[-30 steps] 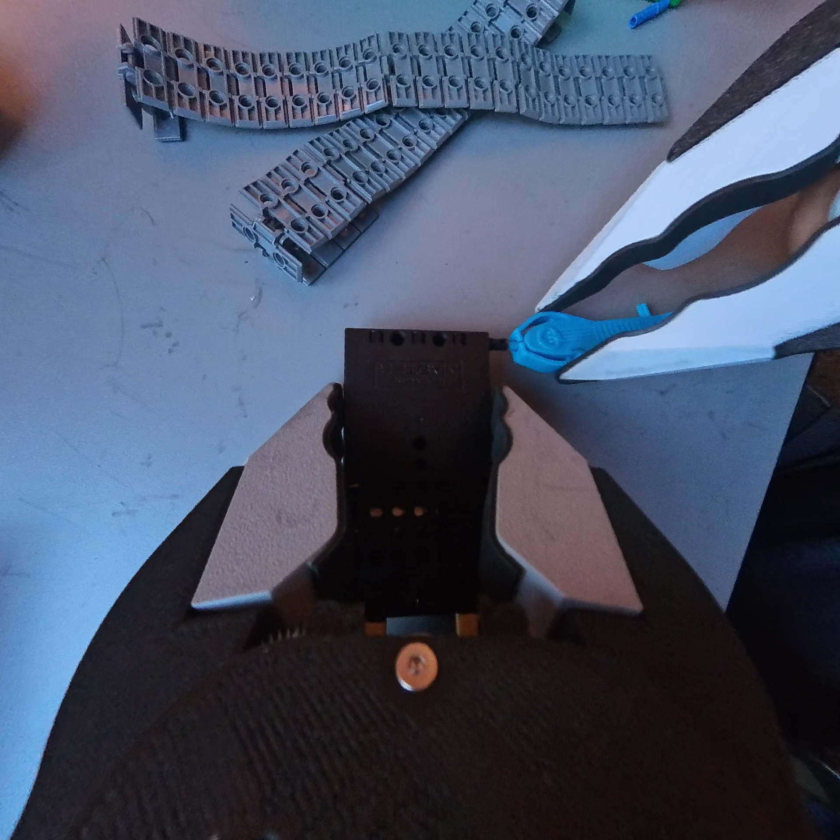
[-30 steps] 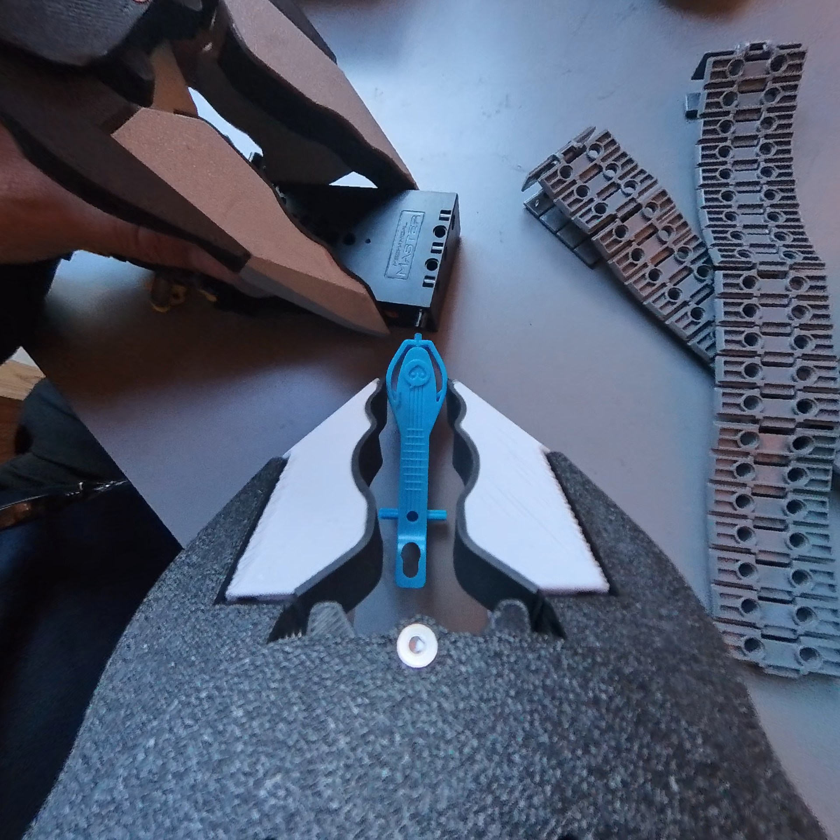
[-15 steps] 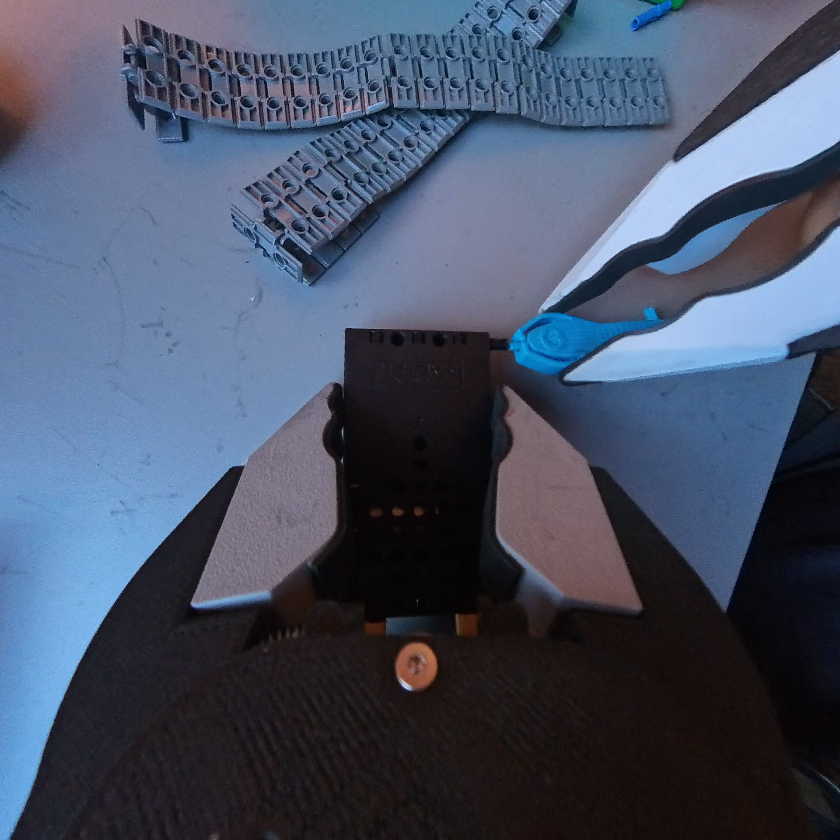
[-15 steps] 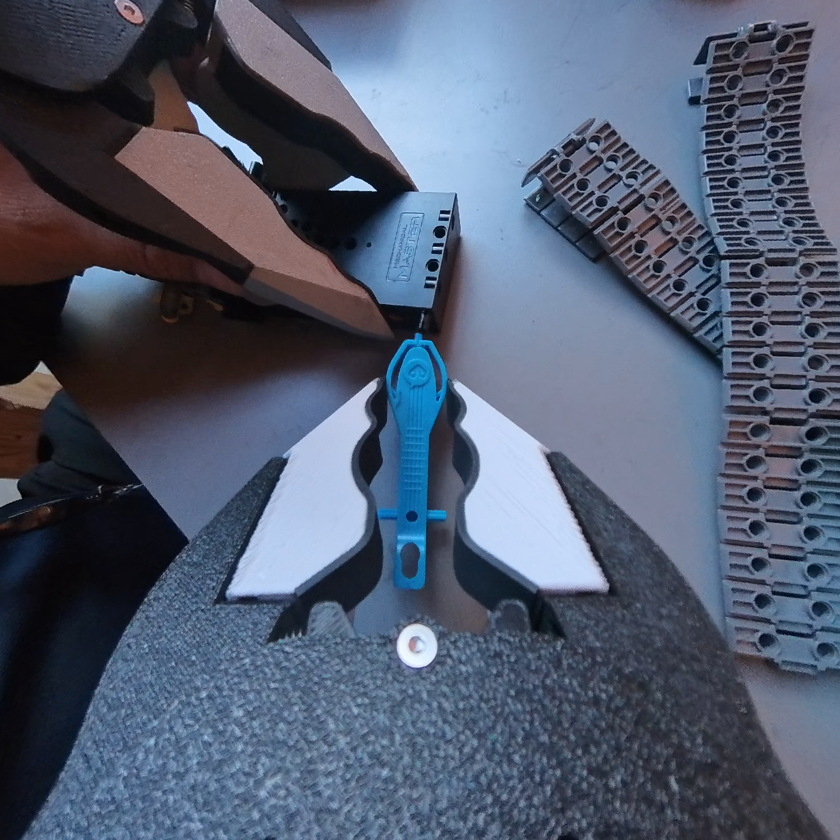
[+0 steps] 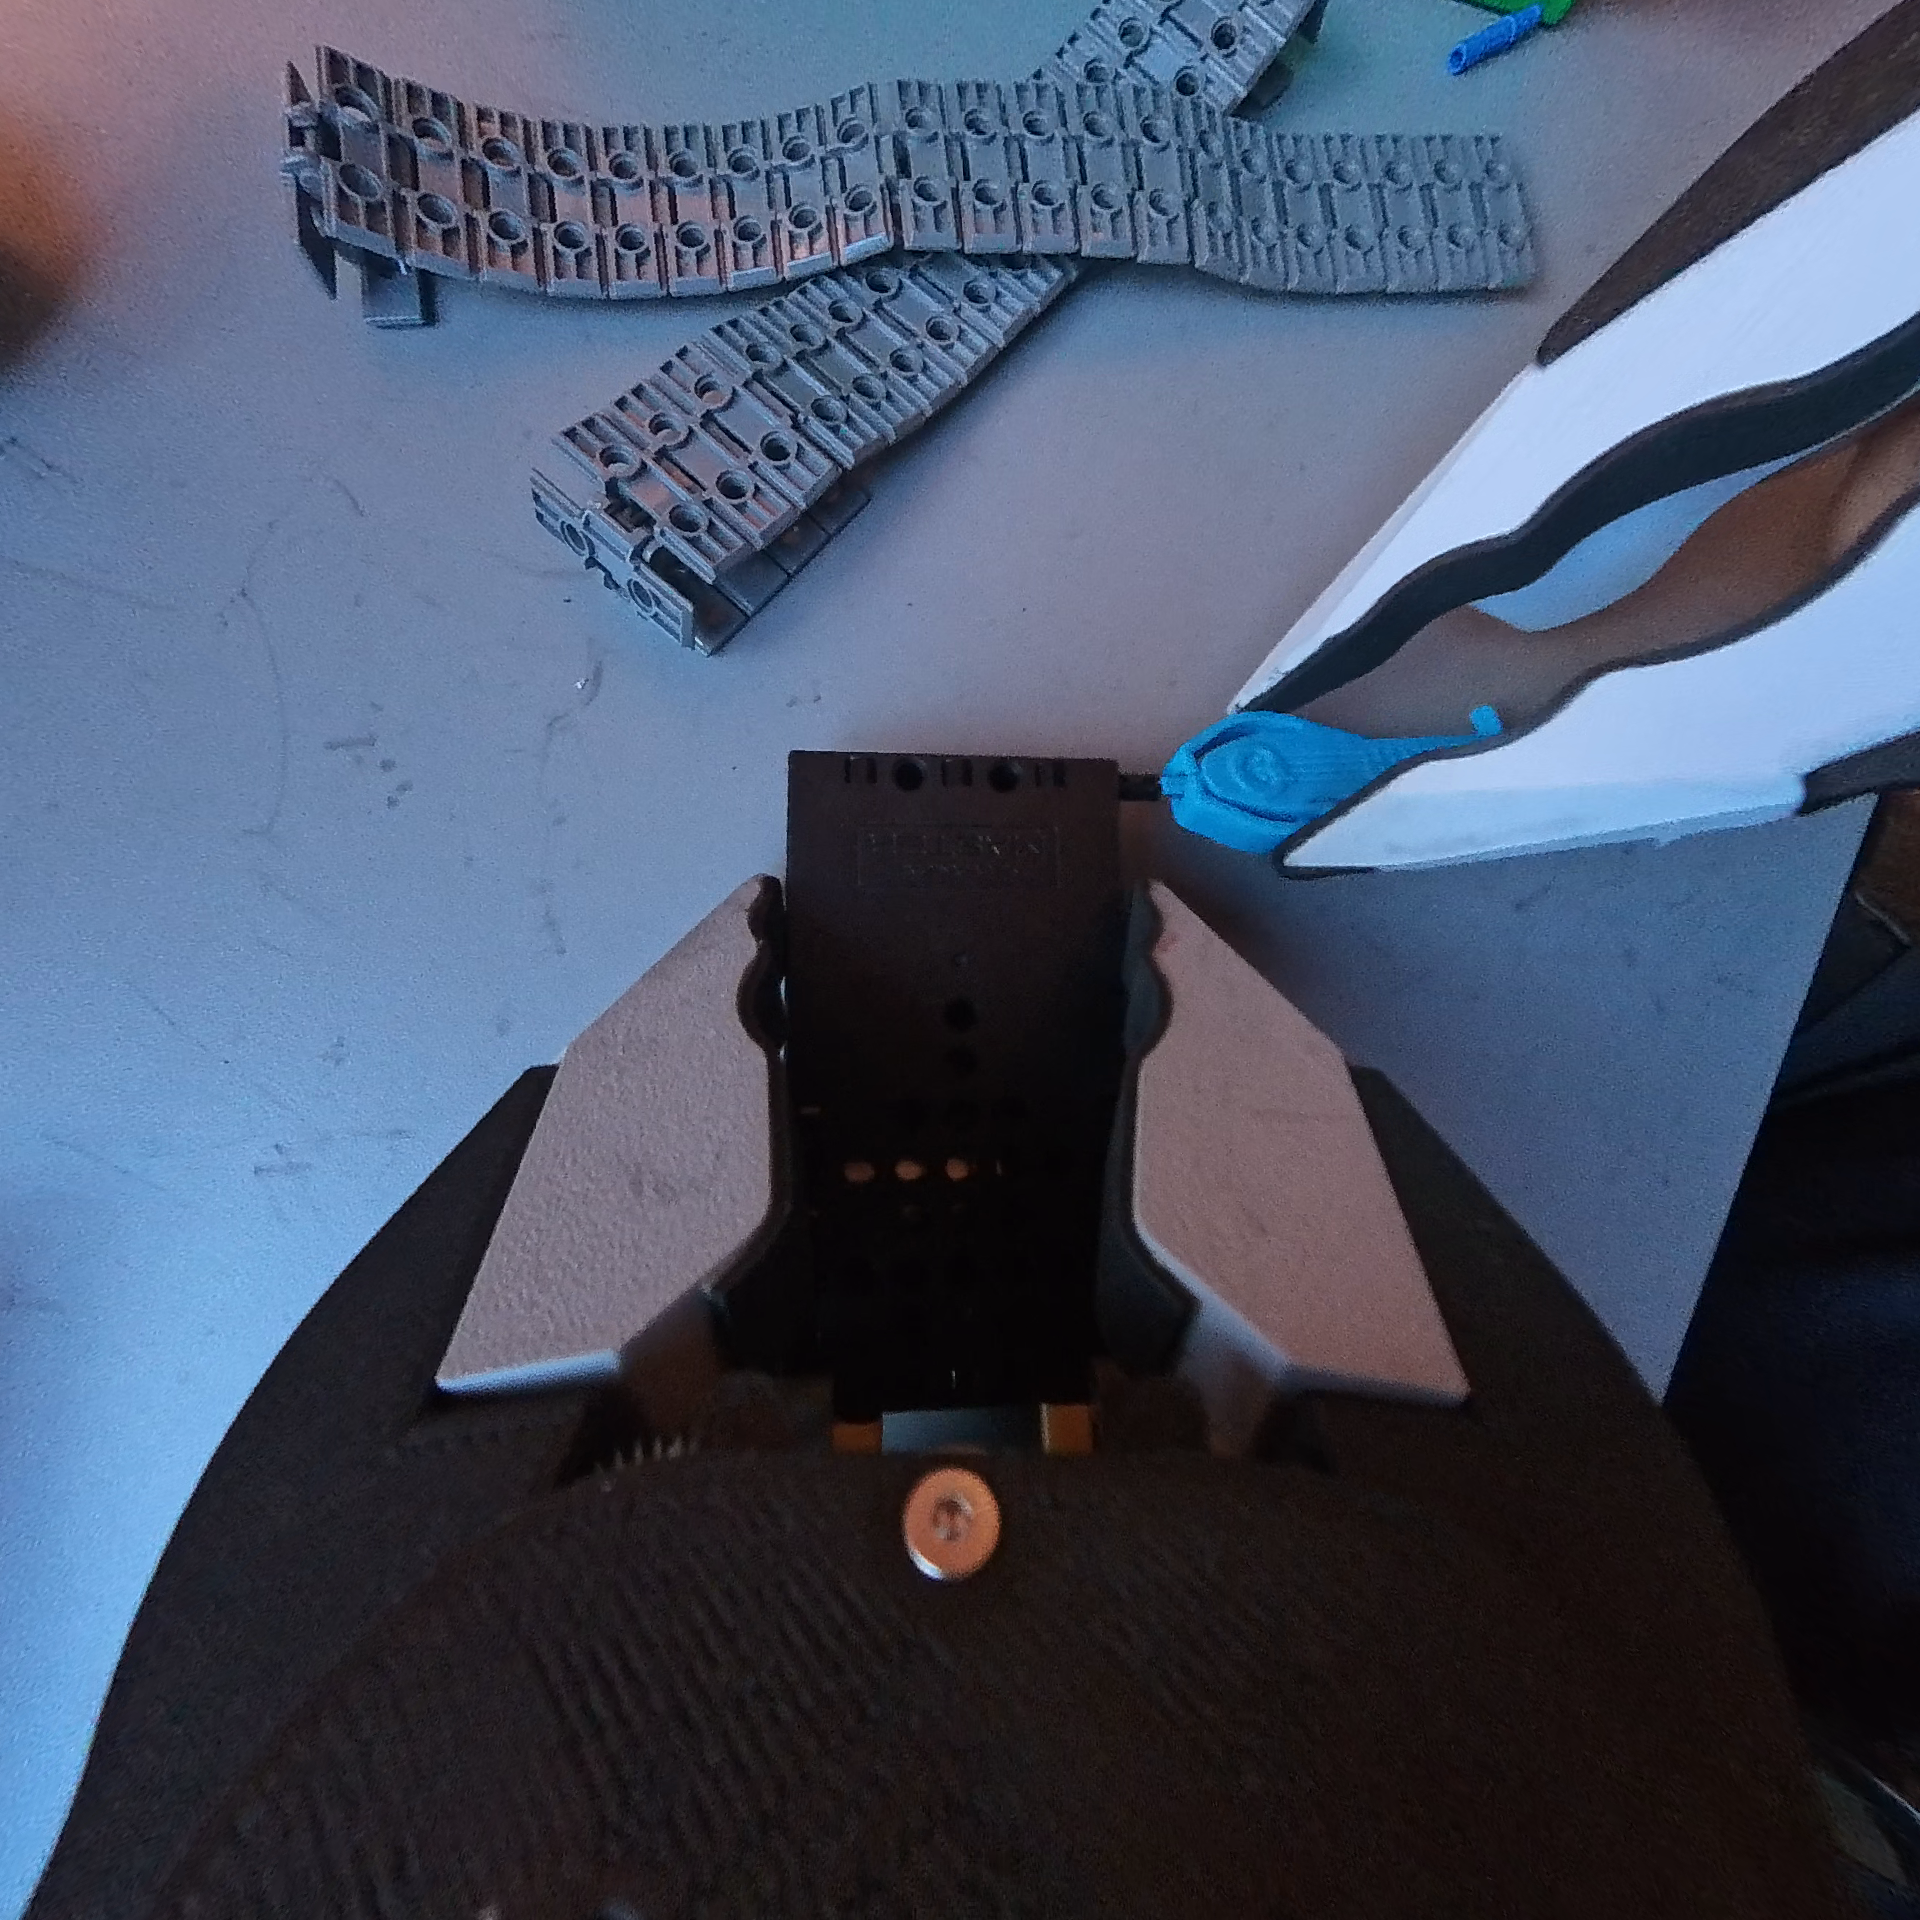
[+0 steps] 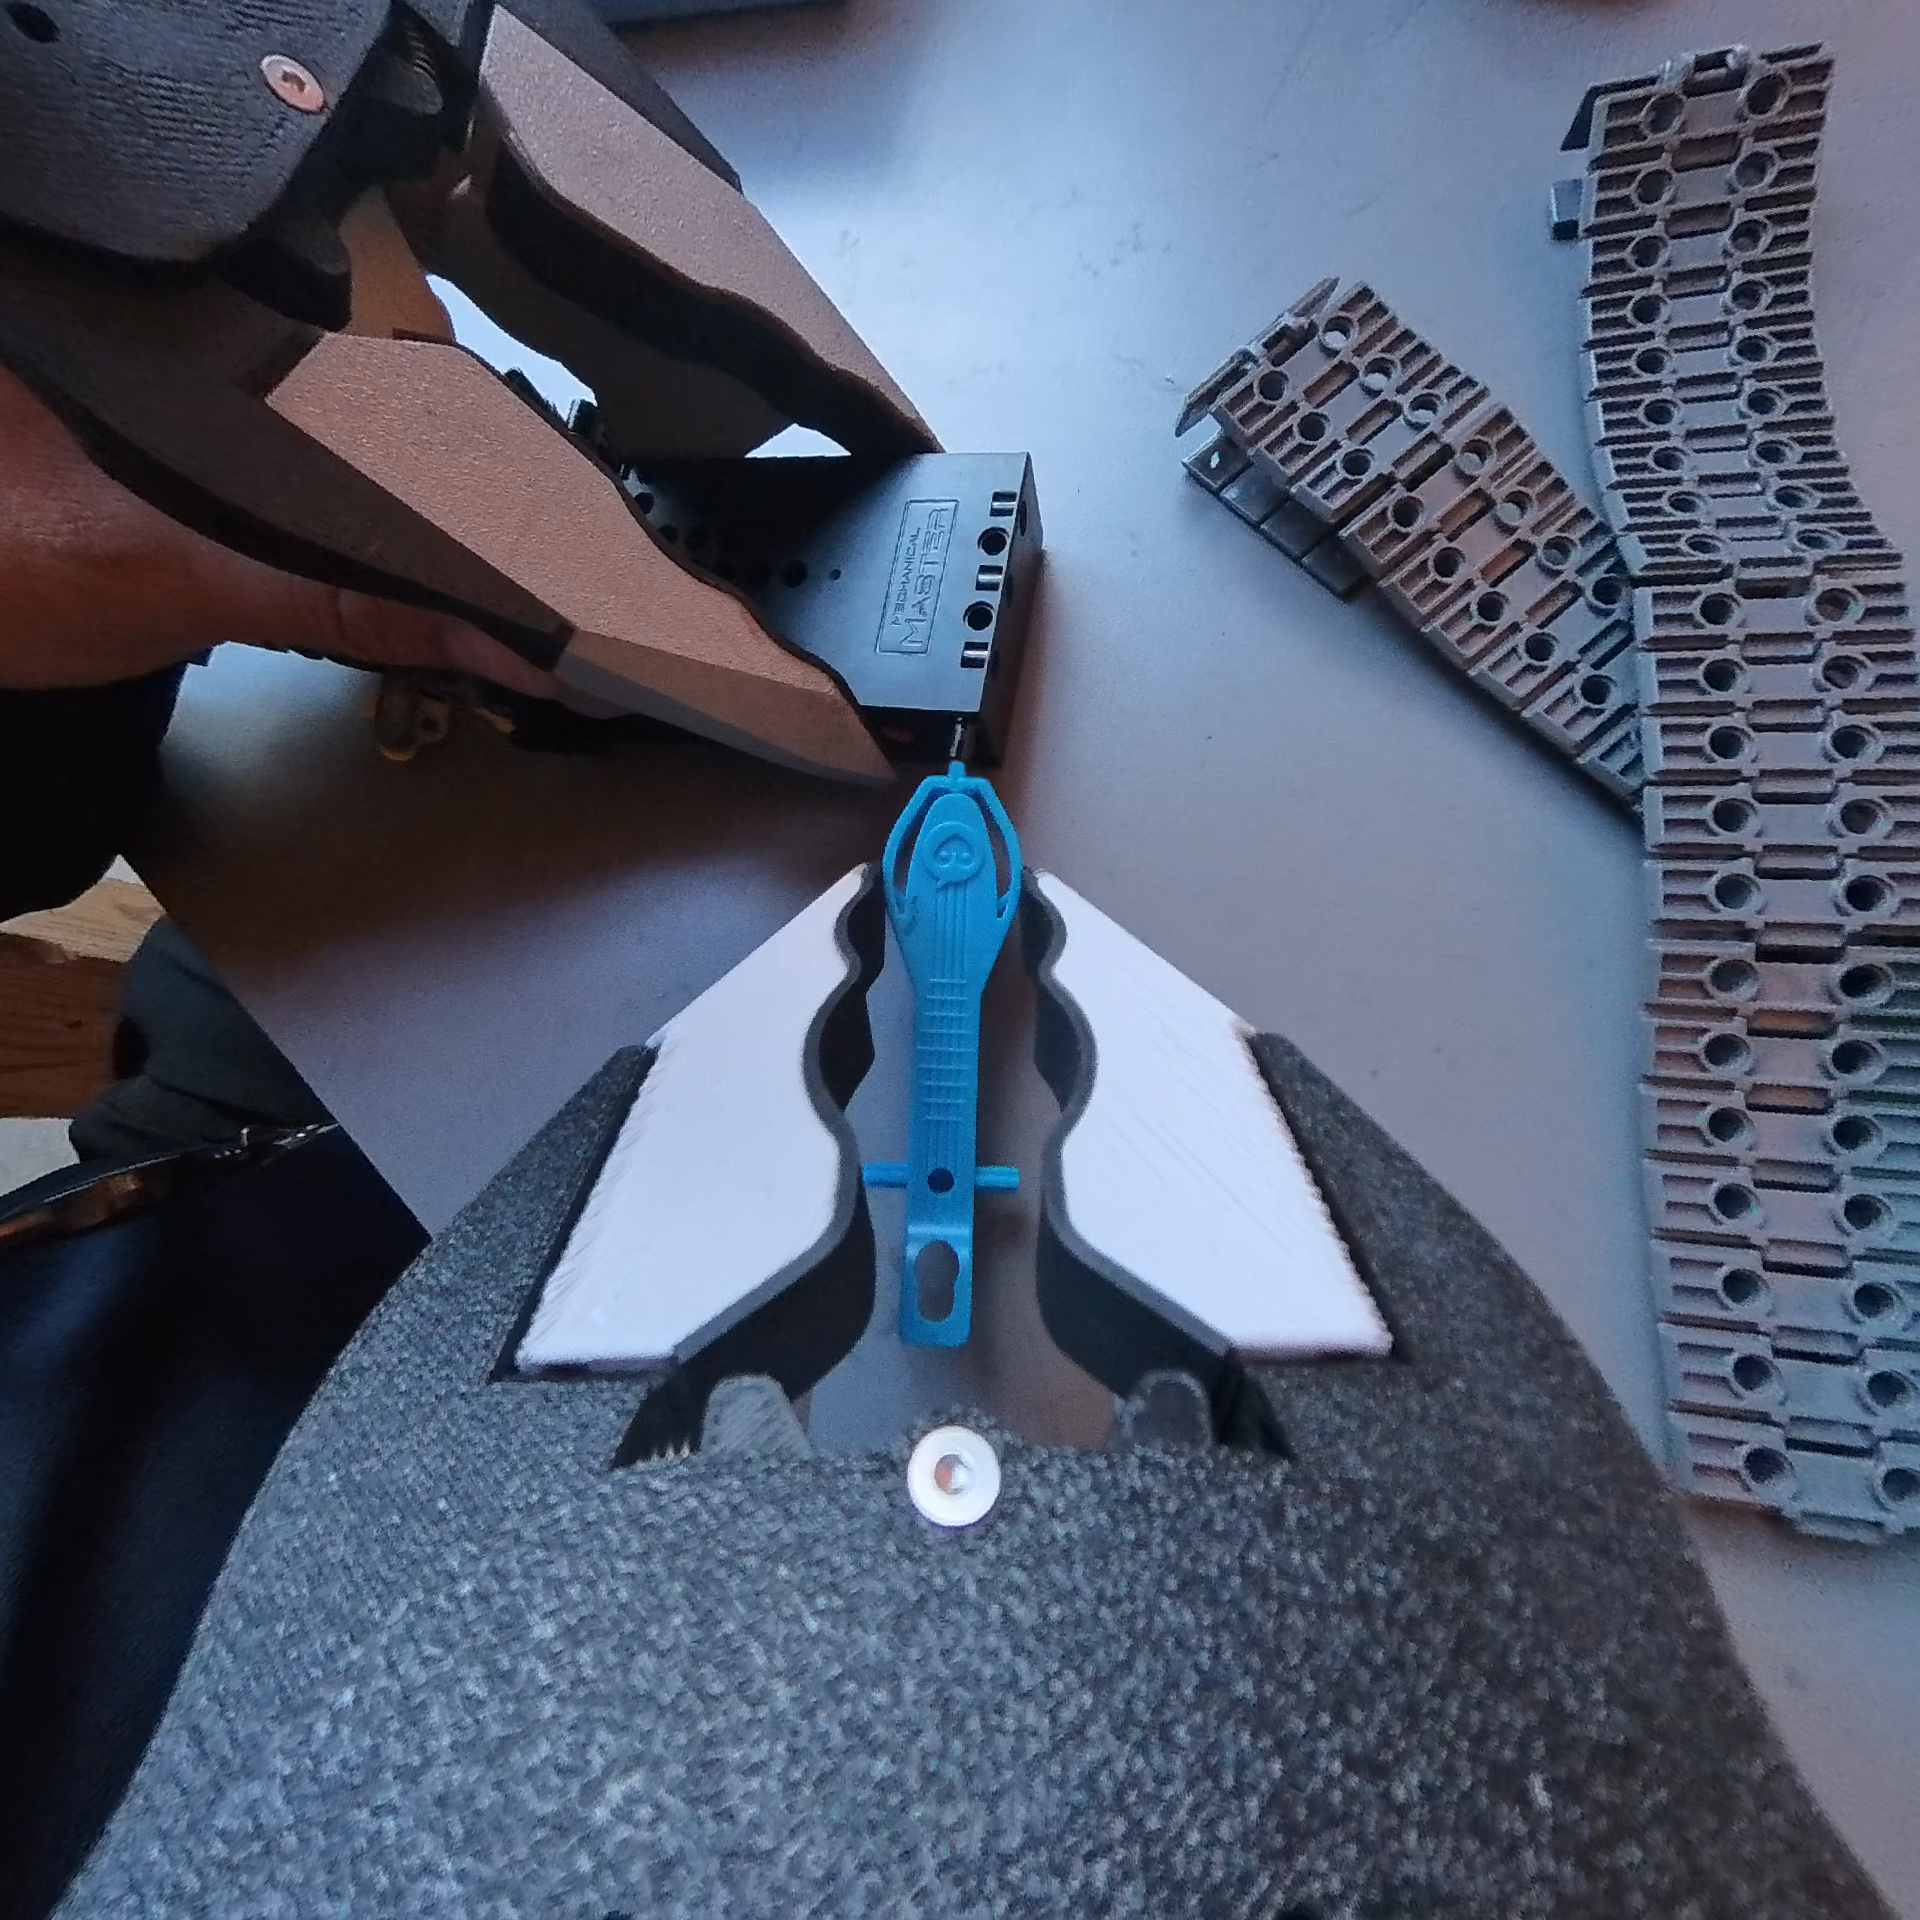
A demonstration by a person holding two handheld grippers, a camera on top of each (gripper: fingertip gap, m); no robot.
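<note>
My left gripper (image 5: 951,894) is shut on a black plastic block (image 5: 951,997) with holes, held flat on the grey table; the block also shows in the right wrist view (image 6: 935,592). My right gripper (image 6: 948,883) is shut on a slim blue plastic tool (image 6: 940,1049). The tool's tip touches a small pin at the block's near right corner. In the left wrist view the blue tool (image 5: 1247,779) and the right gripper's white fingers (image 5: 1507,810) come in from the right.
Two grey linked track strips lie on the table: a long wavy one (image 5: 935,197) and a shorter one (image 5: 790,447), also in the right wrist view (image 6: 1766,935). The table edge (image 5: 1766,1091) runs close on the right. A hand (image 6: 208,582) holds the left gripper.
Almost nothing has moved. The right gripper has shifted very slightly while the blue tool's tip stays against the block's corner. The left gripper holds still.
</note>
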